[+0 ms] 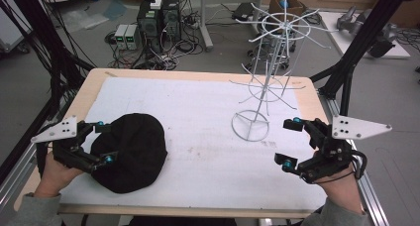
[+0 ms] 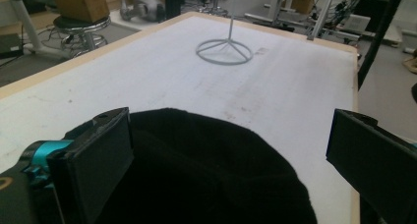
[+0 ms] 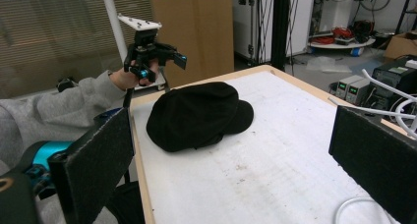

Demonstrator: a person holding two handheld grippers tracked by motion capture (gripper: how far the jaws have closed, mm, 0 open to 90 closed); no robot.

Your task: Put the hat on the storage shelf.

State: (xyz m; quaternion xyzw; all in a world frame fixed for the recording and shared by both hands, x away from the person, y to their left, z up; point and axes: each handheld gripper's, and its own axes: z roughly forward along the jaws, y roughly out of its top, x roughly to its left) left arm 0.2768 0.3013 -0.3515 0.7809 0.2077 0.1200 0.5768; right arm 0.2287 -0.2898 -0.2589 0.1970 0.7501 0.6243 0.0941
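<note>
A black cap [image 1: 133, 151] lies on the white mat [image 1: 198, 107] at the front left. My left gripper [image 1: 105, 141] is open at the cap's left edge, one jaw on each side of the brim end. In the left gripper view, the cap [image 2: 211, 180] sits low between the wide-apart jaws of the gripper [image 2: 228, 165]. My right gripper [image 1: 288, 141] is open at the front right, nothing between its fingers. The right gripper view looks across its own gripper [image 3: 231, 165] to the cap [image 3: 196, 113] and the left gripper [image 3: 157, 62] beyond. A white wire rack [image 1: 267, 72] stands upright at the back right.
The rack's ring base [image 2: 224, 51] rests on the mat, and its wire arms [image 3: 388, 108] reach out near my right gripper. Black frame posts [image 1: 366, 32] flank the table. Computers [image 1: 158, 18] and cables lie on the floor behind it.
</note>
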